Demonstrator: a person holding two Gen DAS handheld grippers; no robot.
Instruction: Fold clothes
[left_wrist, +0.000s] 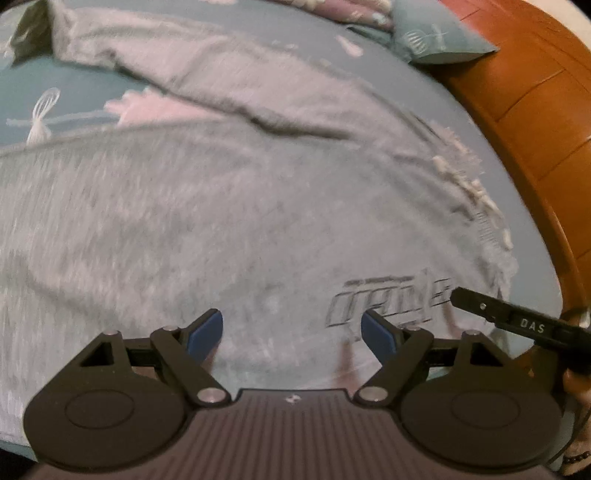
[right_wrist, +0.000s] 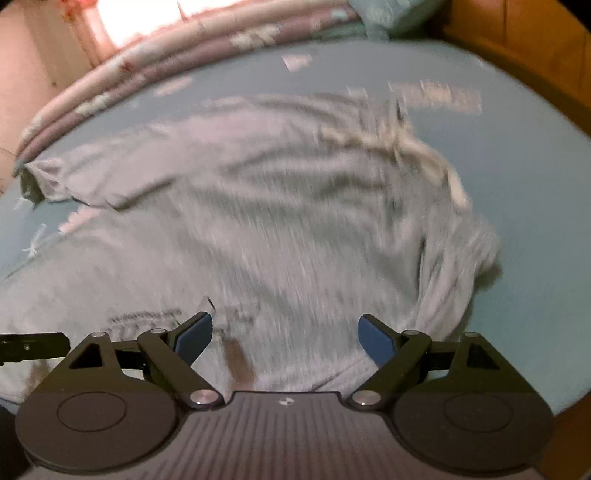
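Note:
A grey sweatshirt (left_wrist: 221, 206) lies spread on the blue bed sheet (left_wrist: 74, 85), with dark printed lettering (left_wrist: 388, 299) on its chest and one sleeve (left_wrist: 155, 55) stretched to the far left. My left gripper (left_wrist: 291, 334) hovers over the chest, open, nothing between its blue pads. In the right wrist view the same sweatshirt (right_wrist: 277, 206) shows its pale collar (right_wrist: 406, 147) at the upper right and a bunched sleeve (right_wrist: 461, 277) on the right. My right gripper (right_wrist: 286, 338) stands open above the fabric, holding nothing. The picture is blurred.
A wooden bed frame (left_wrist: 535, 110) runs along the right side. A blue pillow (left_wrist: 436, 37) and a folded striped quilt (right_wrist: 166, 62) lie at the head of the bed. Part of the other gripper (left_wrist: 517, 321) reaches in from the right.

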